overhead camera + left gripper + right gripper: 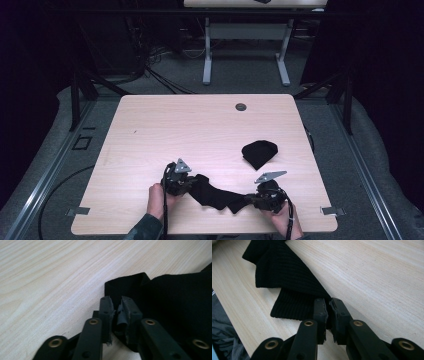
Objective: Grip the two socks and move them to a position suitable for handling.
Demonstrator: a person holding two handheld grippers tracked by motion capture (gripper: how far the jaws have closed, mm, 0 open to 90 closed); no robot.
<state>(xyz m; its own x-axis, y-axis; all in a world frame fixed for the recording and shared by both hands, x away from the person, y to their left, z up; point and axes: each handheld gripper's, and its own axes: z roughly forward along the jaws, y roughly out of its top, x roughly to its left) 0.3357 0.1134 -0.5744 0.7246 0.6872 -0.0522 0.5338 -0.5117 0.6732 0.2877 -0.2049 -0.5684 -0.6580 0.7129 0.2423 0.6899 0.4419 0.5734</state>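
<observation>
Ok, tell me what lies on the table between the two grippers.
A black knit cloth, stretched from the left gripper to the right gripper, clearest in the high view.

Bright tabletop, dark surroundings (soft, blurry focus).

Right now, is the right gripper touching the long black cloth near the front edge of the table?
Touching. In the right gripper view, the right gripper has its jaws closed on the edge of the black cloth.

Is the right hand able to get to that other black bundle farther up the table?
Probably yes: bare table lies between the right tongs and the folded black bundle. But those tongs are shut on the long black cloth, so they must let go first.
</observation>
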